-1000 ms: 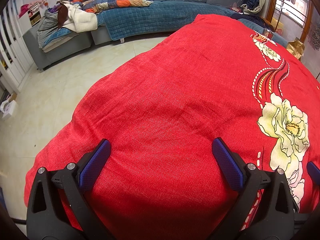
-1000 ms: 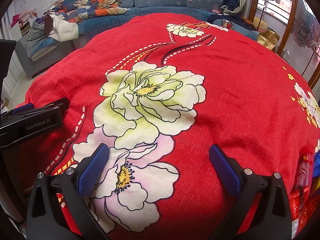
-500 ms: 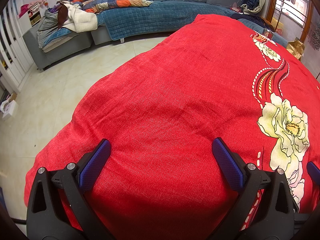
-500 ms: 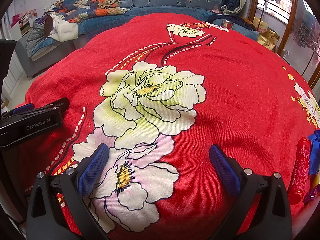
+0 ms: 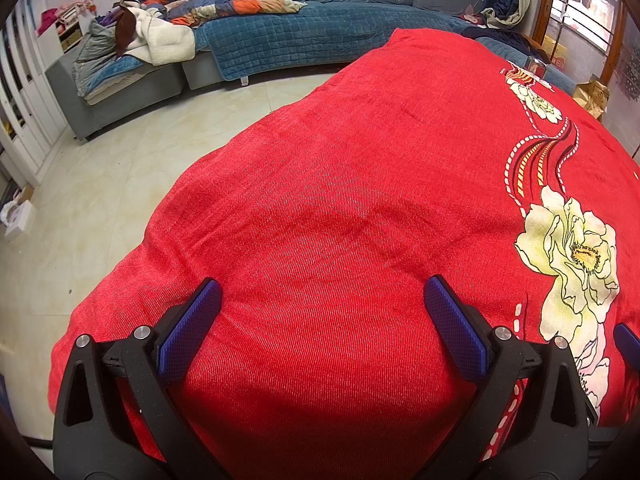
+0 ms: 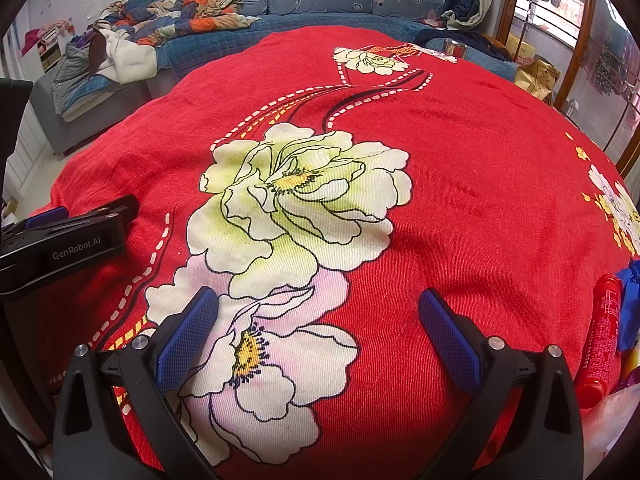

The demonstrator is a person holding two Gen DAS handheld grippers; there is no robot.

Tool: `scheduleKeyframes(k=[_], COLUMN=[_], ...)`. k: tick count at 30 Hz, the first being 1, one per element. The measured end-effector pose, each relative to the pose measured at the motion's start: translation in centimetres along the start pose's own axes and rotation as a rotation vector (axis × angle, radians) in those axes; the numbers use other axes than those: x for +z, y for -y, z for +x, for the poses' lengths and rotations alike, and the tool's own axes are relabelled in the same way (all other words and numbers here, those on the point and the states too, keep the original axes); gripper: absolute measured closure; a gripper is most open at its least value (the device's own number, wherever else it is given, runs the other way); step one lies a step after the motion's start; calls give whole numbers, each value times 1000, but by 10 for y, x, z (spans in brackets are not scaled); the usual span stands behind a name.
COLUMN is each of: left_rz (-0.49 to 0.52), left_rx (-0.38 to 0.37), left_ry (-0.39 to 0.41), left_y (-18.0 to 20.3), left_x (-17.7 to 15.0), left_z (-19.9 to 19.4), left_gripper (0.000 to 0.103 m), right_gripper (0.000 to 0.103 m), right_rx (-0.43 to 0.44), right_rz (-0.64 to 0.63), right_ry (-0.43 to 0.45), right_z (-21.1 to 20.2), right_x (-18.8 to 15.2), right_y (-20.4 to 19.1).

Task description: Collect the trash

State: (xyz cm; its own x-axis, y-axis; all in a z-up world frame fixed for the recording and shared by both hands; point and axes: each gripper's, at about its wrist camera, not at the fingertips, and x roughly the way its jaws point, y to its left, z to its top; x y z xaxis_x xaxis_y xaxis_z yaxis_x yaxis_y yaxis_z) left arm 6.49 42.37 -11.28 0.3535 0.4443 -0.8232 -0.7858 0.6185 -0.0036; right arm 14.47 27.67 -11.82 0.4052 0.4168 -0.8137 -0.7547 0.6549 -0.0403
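Being held open and empty: left gripper [image 5: 322, 312] and right gripper [image 6: 318, 322] over the red cloth [image 6: 460, 168] | being seen at the near right edge: red tube [image 6: 602, 336] beside blue wrapper [image 6: 630, 304] | being advised: right gripper is being turned right, jaws closing across the tube's middle.

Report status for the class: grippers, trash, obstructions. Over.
Left gripper open, empty, over red cloth. Right gripper open, empty. Red wrapped stick and blue wrapper lie at right gripper's right edge, untouched. Nothing in the way.
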Motion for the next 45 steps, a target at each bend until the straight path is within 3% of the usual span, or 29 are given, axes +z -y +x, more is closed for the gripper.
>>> scheduleKeyframes(k=[24, 25, 27, 30, 33, 35, 38, 41, 45], left_rz=[4, -1, -6, -14, 16, 51, 89, 122, 128], left_rx=[12, 11, 4, -32, -53, -119, -153, -232, -316], left_ry=[-9, -6, 49, 209, 333, 411, 439, 456, 420], left_y=[-1, -2, -3, 1, 17, 31, 52, 72, 89], left_x=[1, 1, -5, -20, -39, -54, -68, -88, -107], left_z=[0, -3, -19, -66, -122, -161, -196, -224, -239], left_gripper=[10, 10, 10, 10, 10, 10, 10, 10, 10], right_gripper=[6, 6, 6, 6, 6, 6, 6, 6, 6], right_rx=[-16, -10, 19, 69, 55, -3, -84, -122, -154], right_rz=[-8, -1, 35, 58, 74, 86, 159, 271, 374], right_ry=[7, 25, 201, 500, 752, 842, 860, 785, 684], right_z=[-5, -14, -66, -168, -244, -274, -299, -305, -294], right_x=[0, -3, -14, -49, -98, -123, -146, -156, -166], right_y=[-3, -1, 5, 19, 41, 60, 93, 129, 154])
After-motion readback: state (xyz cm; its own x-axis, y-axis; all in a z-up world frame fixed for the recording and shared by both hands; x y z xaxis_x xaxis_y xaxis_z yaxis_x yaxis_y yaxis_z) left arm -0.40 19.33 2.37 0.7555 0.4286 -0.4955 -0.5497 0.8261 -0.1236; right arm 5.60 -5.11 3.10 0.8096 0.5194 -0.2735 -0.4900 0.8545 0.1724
